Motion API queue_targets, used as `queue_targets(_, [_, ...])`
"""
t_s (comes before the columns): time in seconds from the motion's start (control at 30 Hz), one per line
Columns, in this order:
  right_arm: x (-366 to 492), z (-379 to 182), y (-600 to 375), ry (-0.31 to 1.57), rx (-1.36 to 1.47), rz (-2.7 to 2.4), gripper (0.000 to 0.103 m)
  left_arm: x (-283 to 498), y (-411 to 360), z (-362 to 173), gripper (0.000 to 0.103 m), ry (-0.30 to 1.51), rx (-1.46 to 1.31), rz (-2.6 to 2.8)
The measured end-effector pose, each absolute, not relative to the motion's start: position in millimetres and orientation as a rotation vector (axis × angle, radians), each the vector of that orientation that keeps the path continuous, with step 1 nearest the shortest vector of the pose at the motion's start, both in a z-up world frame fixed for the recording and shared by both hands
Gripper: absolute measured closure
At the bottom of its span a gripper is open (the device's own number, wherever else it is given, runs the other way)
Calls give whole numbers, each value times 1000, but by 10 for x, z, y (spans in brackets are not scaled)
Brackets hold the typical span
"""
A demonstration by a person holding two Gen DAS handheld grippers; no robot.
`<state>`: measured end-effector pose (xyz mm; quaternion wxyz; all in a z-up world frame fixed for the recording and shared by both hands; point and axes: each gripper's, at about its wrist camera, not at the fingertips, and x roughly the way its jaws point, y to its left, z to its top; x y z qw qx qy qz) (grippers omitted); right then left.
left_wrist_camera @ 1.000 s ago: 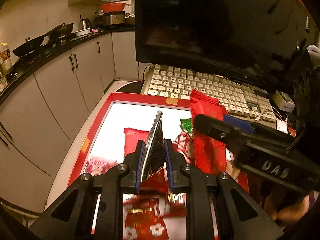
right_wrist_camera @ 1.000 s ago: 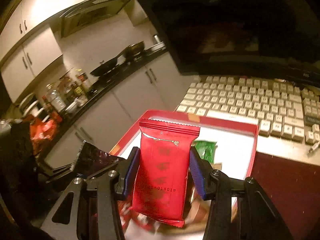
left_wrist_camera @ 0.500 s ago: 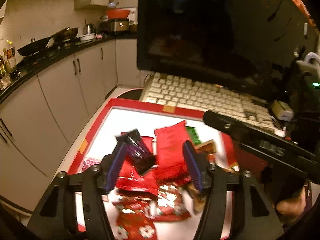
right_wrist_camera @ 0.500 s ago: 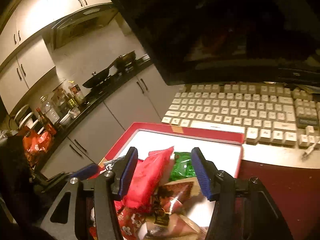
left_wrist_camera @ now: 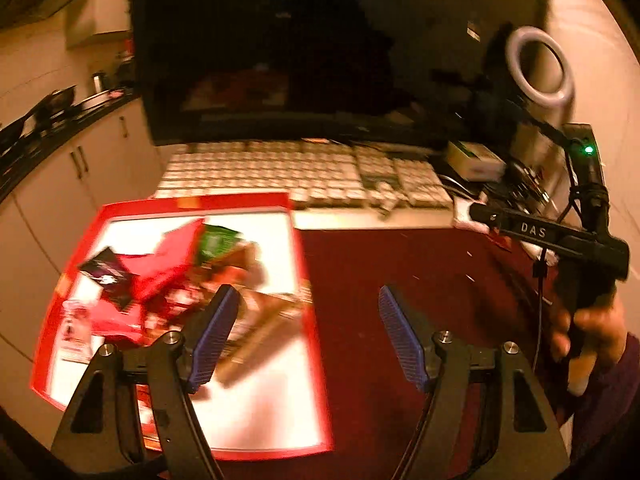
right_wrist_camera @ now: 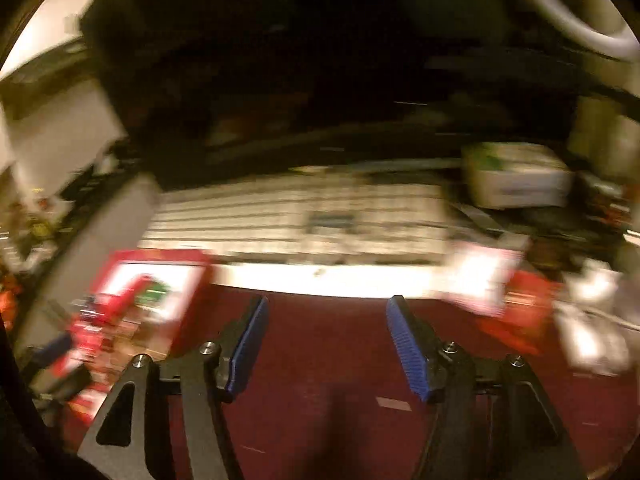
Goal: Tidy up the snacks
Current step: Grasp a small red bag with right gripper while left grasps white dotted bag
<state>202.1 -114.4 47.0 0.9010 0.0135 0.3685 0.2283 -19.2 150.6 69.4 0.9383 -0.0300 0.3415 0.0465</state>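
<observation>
Left gripper (left_wrist_camera: 306, 334): jaws apart and opening, blue pads (left_wrist_camera: 212, 340) well clear of each other, nothing between them, nothing touched. Positioned over the right edge of the red tray (left_wrist_camera: 306, 280), one pad above the tray, the other above the dark red tabletop (left_wrist_camera: 384, 264).

Right gripper (right_wrist_camera: 324, 346): jaws apart and opening, nothing between the blue pads (right_wrist_camera: 406, 350), no contact with any item. Held over bare tabletop, well apart from the tray, which sits far left in the right wrist view. Seen also from the left wrist as a black body marked "DAS", gripped by a hand (left_wrist_camera: 588, 332) at the right edge.

Snack packets (left_wrist_camera: 168, 276): piled loose in the tray's left and middle part; red wrappers, one dark wrapper (left_wrist_camera: 106, 276) at the left, one green packet (left_wrist_camera: 218, 240) toward the back. Overlapping, blurred; exact count not readable.

Further red-and-white packets (right_wrist_camera: 508, 304) on the table right of the right gripper, too blurred to identify.

Keyboard (left_wrist_camera: 304, 176) behind the tray, below a dark monitor (left_wrist_camera: 280, 48). Ring light (left_wrist_camera: 538, 66) at upper right.
</observation>
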Motion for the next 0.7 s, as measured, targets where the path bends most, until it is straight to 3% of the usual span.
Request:
queue_targets(0.3, [2494,81,-2078,903,95,241,39,-215,1073,599,30,762,17,19])
queue_targets(0.57, [2844,-112,-2101,1011,167,230,41,-115,952,610,30,794,46,16])
queue_targets(0.6, [2840,-116,-2095,990,156,225,44,-62,915,610,30,799,56,13])
queue_targets(0.63, [2825,-118,-2057,973,124,218,65,-11,893,605,30,804,63,12])
queue_targets(0.7, [2787,-123,-2045,952,105,220,70,129,830,606,30,812,84,11])
